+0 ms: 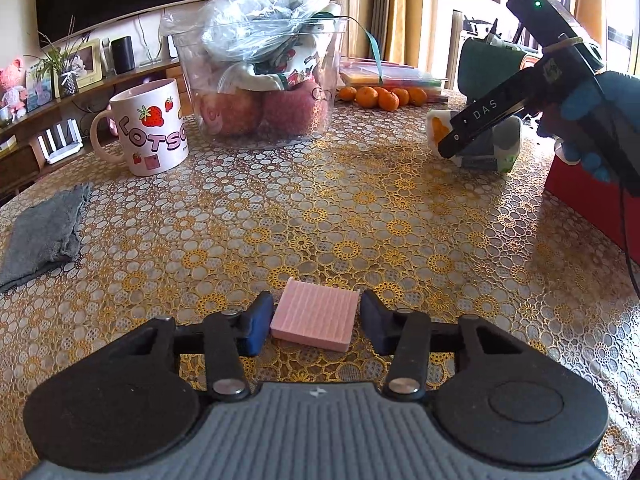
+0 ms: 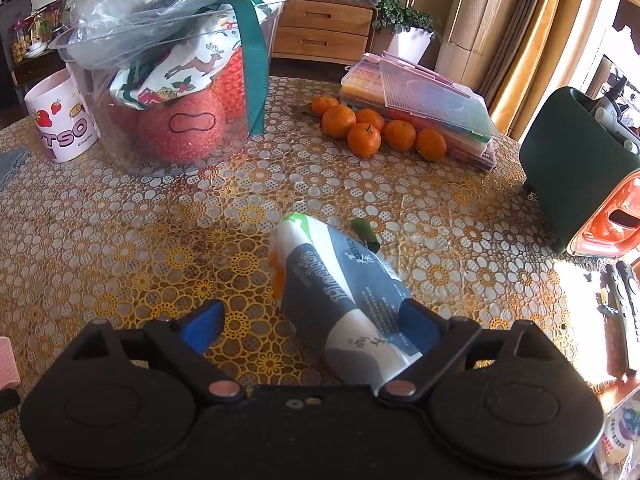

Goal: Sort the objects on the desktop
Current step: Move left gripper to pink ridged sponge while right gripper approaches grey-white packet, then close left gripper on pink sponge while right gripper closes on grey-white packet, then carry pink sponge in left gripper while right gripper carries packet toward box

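Note:
A pink ribbed block [image 1: 314, 316] lies flat on the lace-patterned tablecloth [image 1: 320, 216], close to the near edge. My left gripper [image 1: 316, 316] sits around it, its blue pads [image 1: 260, 322] against the block's two sides. A white and grey packet [image 2: 340, 292] with orange and green print lies on its side further right. My right gripper [image 2: 312, 320] straddles it with jaws wide; the right pad is at the packet's edge and the left pad stands well clear. In the left wrist view that packet [image 1: 508, 148] shows partly behind the right tool, held by a blue-gloved hand [image 1: 580, 120].
At the back stand a pink strawberry mug [image 1: 150, 128] and a clear tub [image 1: 260, 92] of apples and bags. Tangerines [image 2: 380, 132] lie by stacked plastic boxes [image 2: 424, 108]. A grey cloth [image 1: 44, 236] is left, a green pen holder [image 2: 572, 152] and red box [image 1: 588, 200] right.

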{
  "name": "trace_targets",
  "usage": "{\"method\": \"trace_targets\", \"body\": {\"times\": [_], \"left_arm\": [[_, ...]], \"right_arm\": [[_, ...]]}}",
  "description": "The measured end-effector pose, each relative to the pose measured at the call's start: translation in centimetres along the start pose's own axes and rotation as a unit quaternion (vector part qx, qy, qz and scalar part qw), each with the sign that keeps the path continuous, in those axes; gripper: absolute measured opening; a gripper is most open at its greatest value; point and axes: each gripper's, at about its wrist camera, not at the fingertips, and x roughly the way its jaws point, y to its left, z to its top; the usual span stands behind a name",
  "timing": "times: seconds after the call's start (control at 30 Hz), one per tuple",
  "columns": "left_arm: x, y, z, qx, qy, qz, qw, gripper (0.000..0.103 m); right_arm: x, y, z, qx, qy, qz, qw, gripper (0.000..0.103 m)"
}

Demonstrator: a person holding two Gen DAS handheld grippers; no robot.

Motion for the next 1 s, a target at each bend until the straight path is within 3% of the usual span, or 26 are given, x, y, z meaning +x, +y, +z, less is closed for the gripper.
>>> {"method": "trace_targets", "body": {"times": [0.13,0.3,0.37,0.6,0.77,1.0], "left_arm": [[0.0,-0.1,-0.1,-0.007,-0.001,0.005,1.0000,0.044],[0.0,-0.3,0.0,-0.015,0.001,0.013,0.9998,0.044],[0.0,-0.4,0.1,-0.019,0.003,0.016,0.9997,0.044],[0.2,-0.4,0.5,-0.042,0.013,0.026,0.9987,0.044],[0.2,-0.6,0.7,-0.052,0.019,0.031,0.9980,0.044],[-0.1,-0.9,0.9,-0.066,0.027,0.036,0.9968,0.044]], "right_arm": [[0.3,0.1,0.0,-0.008,0.001,-0.009,1.000,0.085],[0.3,0.4,-0.1,-0.030,0.000,-0.032,0.999,0.059],[0.0,0.5,-0.2,-0.038,-0.002,-0.037,0.999,0.054],[-2.0,0.9,-0.6,-0.051,-0.016,-0.020,0.998,0.022],[-3.8,0.9,-1.0,-0.056,-0.026,-0.006,0.998,0.013],[-6.2,0.0,-1.7,-0.032,-0.036,0.028,0.998,0.012]]}}
